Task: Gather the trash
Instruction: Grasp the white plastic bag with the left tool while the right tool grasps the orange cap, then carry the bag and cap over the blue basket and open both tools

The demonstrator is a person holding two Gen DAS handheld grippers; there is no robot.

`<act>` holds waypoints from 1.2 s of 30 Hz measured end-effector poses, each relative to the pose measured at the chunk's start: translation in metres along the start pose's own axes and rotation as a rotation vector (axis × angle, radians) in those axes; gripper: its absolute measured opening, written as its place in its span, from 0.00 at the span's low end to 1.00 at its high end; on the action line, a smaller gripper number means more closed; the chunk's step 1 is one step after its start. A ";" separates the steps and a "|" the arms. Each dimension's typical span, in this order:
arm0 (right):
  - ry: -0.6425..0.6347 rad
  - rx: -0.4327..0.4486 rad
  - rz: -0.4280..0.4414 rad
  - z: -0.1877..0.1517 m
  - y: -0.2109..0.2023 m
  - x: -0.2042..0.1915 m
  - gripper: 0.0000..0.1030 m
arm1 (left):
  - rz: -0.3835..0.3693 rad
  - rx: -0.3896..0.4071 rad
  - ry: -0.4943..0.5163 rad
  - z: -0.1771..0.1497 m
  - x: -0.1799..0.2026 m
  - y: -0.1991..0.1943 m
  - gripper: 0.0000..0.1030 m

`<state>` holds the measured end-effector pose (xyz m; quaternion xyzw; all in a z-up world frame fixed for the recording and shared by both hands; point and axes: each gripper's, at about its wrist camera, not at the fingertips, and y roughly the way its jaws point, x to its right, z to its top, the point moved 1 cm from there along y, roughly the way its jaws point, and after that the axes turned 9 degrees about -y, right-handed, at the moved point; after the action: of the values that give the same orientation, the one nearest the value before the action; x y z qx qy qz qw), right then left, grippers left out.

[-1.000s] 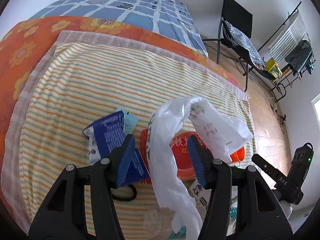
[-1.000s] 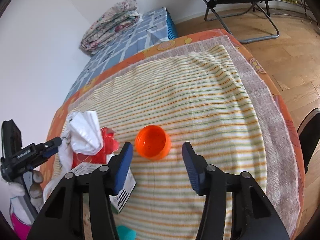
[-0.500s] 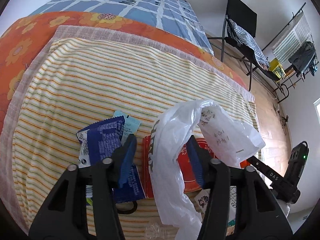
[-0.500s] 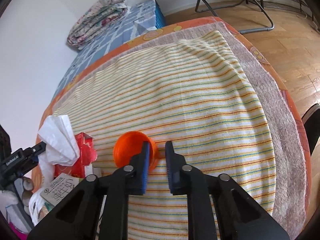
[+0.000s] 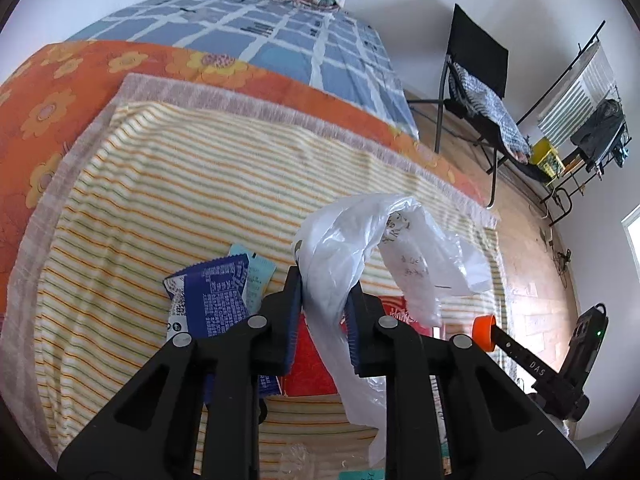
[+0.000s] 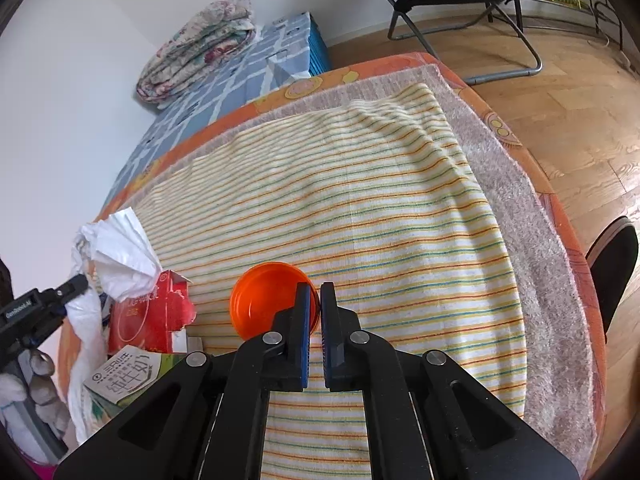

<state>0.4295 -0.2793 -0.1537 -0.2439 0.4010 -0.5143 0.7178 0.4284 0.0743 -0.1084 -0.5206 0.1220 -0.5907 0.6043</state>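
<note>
The left gripper [image 5: 323, 300] is closing its jaws on the white plastic bag [image 5: 360, 240], the film bunched between the blue pads and billowing above them. Over on the other side, the right gripper [image 6: 316, 312] is pinching the rim of the orange cap [image 6: 260, 304], jaws pressed nearly together on its thin wall. Both are working over the striped towel [image 6: 360, 200] covering the tabletop. Crowding in around the bag: a blue snack wrapper [image 5: 212, 300] is lying just left of the jaws, a torn red carton [image 6: 148, 316] is sitting right under the bag, and a milk carton [image 6: 120, 376] is lying beside that. The far stretch of towel is lying open toward the bed [image 5: 260, 36] and folding chair [image 5: 476, 80].
</note>
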 end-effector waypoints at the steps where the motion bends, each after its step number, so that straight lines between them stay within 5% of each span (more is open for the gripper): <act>1: 0.006 0.006 0.002 0.000 -0.002 0.001 0.03 | -0.003 0.009 -0.001 0.001 0.000 -0.004 0.18; 18: -0.048 0.097 0.089 -0.018 -0.085 -0.030 0.03 | -0.096 0.140 0.040 -0.013 0.005 -0.115 0.17; 36: -0.132 0.117 0.192 -0.113 -0.185 -0.073 0.03 | -0.197 0.101 0.046 -0.147 -0.042 -0.235 0.17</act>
<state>0.2248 -0.2695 -0.0519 -0.1952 0.3438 -0.4485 0.8016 0.1667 0.0946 -0.0094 -0.4852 0.0541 -0.6645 0.5658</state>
